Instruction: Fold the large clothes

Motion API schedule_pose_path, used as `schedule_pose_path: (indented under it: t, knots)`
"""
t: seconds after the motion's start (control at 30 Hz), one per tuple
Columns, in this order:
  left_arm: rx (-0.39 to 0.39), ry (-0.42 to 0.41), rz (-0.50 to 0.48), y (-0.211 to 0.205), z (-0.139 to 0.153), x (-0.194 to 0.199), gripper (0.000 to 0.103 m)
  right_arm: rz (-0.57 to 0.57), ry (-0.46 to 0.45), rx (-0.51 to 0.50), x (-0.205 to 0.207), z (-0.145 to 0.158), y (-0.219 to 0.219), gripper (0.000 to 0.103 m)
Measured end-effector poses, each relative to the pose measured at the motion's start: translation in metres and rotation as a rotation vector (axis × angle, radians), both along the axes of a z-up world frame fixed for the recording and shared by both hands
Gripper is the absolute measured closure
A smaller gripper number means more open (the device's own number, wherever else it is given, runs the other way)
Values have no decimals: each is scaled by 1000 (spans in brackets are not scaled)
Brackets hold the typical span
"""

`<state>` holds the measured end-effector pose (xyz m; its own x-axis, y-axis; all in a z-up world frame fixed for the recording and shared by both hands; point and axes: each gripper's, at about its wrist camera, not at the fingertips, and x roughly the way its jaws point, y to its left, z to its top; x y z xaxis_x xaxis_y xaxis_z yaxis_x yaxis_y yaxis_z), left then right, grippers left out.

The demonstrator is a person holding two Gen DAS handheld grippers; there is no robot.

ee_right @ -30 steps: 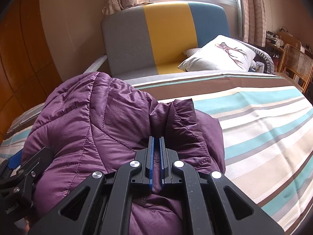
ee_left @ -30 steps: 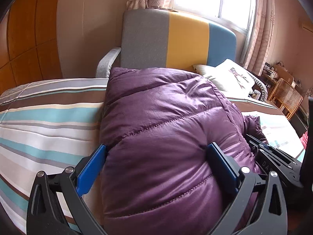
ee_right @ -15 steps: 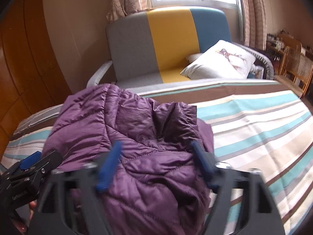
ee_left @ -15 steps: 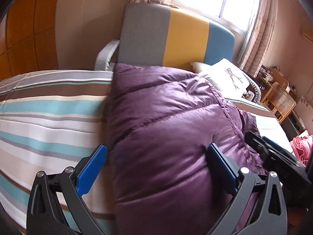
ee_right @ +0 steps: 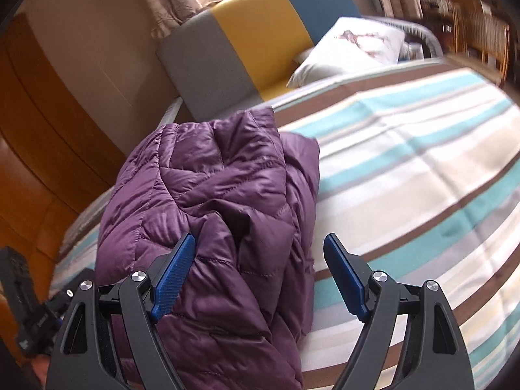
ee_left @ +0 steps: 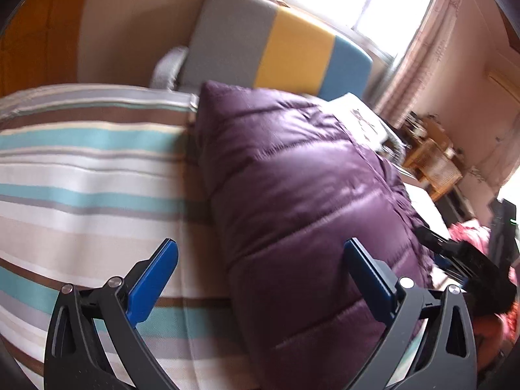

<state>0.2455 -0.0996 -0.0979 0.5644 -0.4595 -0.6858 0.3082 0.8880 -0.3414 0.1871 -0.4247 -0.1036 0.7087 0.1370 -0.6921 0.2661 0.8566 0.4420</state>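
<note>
A purple quilted puffer jacket lies folded in a thick bundle on the striped bedspread. It also shows in the right wrist view. My left gripper is open and empty, raised just off the jacket's near left edge. My right gripper is open and empty, its jaws spread over the jacket's near right edge. The right gripper's black body shows at the right of the left wrist view. The left gripper's body shows at the lower left of the right wrist view.
A grey, yellow and blue sofa stands behind the bed, with a white pillow on it. Wooden panelling is on the left. A wicker chair and pink cloth are to the right.
My right gripper opened and let go of the jacket's fold, then drew back and tilted. My left gripper stayed open and swung left. The jacket settled on the bed.
</note>
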Motion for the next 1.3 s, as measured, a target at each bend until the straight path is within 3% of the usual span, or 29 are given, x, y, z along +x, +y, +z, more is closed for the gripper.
schedule_pose_path:
  t: [0.27, 0.4, 0.57, 0.7, 0.73, 0.8, 0.9, 1.07, 1.3]
  knots:
    - [76, 28, -104, -14, 0, 14, 2, 22, 41, 169, 15, -23, -11, 22]
    - [85, 57, -145, -20, -2, 22, 2, 29, 46, 203, 17, -31, -13, 22]
    - [20, 134, -174, -23, -12, 29, 2, 58, 43, 247, 22, -43, -14, 25]
    - [-38, 183, -197, -26, -24, 29, 2, 81, 22, 272, 24, -52, -17, 37]
    - [-39, 177, -199, -27, -25, 28, 3, 91, 11, 276, 23, -52, -16, 40]
    - [-25, 146, -214, -31, -23, 23, 15, 113, -12, 277, 22, -51, -14, 53]
    - [20, 91, -233, -37, -14, 14, 31, 136, -47, 269, 18, -45, -13, 64]
    - [34, 36, -236, -39, 6, 5, 48, 164, -108, 259, 7, -33, -6, 70]
    - [40, -86, -239, -27, 36, -17, 54, 200, -154, 235, -10, -17, 6, 71]
